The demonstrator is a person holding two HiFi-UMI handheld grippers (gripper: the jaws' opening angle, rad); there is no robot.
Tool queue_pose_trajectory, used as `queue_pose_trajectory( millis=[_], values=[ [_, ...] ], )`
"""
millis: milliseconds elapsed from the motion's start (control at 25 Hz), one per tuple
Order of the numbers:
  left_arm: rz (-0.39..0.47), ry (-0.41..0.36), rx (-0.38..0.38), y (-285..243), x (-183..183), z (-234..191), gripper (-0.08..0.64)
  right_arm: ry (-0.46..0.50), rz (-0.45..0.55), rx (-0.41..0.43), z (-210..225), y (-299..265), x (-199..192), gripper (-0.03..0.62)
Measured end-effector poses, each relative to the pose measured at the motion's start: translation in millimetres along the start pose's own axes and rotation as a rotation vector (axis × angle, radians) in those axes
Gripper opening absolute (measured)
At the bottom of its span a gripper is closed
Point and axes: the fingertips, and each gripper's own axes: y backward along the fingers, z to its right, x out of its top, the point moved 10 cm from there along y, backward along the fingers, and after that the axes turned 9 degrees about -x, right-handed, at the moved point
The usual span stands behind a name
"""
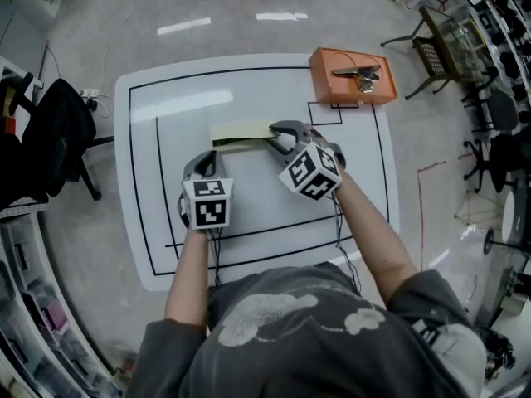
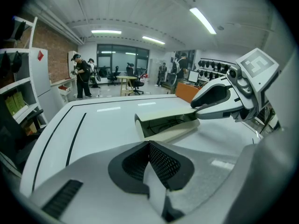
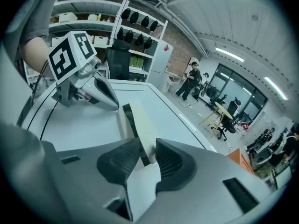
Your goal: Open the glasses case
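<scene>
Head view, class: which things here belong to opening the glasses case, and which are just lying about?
Part of the job:
- glasses case, lid partly raised
- right gripper, shut on the case's end
- left gripper, shut, empty, near the case
- table

Lying about:
- orange box at the table's far right corner
- metal tool on it
- black chair

Workshop interior. Glossy grey floor (image 1: 232, 7) reflects ceiling strip lights (image 2: 202, 20). A white surface (image 1: 141, 181) ruled with black lines stands mid-room, with a black chair (image 1: 58, 131) at its left. Brick wall (image 2: 57, 55), white shelves (image 3: 120, 17), dark window row (image 2: 122, 56). A desk (image 2: 125, 78) stands before it.
</scene>
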Motion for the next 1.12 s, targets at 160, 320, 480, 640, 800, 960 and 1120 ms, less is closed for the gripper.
queue_pose_trajectory(
  millis=[160, 320, 480, 640, 800, 960, 1120],
  values=[
    [0.0, 0.001, -0.001, 0.1, -0.3, 0.1, 0.002, 0.025, 0.02, -0.038, 5.9, 0.4, 7.1, 0.075],
    [0.0, -0.006, 0.0, -0.5, 0.6, 0.6, 0.002, 0.018, 0.031, -0.046, 16.0, -2.7, 10.5, 0.064],
    [0.001, -0.021, 0.001, -0.8, 1.2, -0.6, 0.002, 0.018, 0.036, -0.067, 26.6, -10.7, 15.4, 0.054],
    [0.001, -0.007, -0.003, -0.6, 0.0, -0.2, 0.002, 0.003, 0.035, -0.082, 35.1, -20.6, 18.2, 0.054],
    [-0.004, -0.011, -0.004, -1.2, -0.3, -0.3, 0.002, -0.032, 0.041, -0.096, 42.5, -27.7, 18.1, 0.06],
    [0.001, -0.018, -0.003, -0.5, 1.1, 0.2, 0.002, -0.044, 0.034, -0.105, 45.9, -31.5, 18.5, 0.064],
    [-0.003, -0.018, -0.001, -0.8, 0.1, -0.2, 0.002, -0.063, 0.041, -0.136, 45.0, -32.9, 19.0, 0.075]
  ],
)
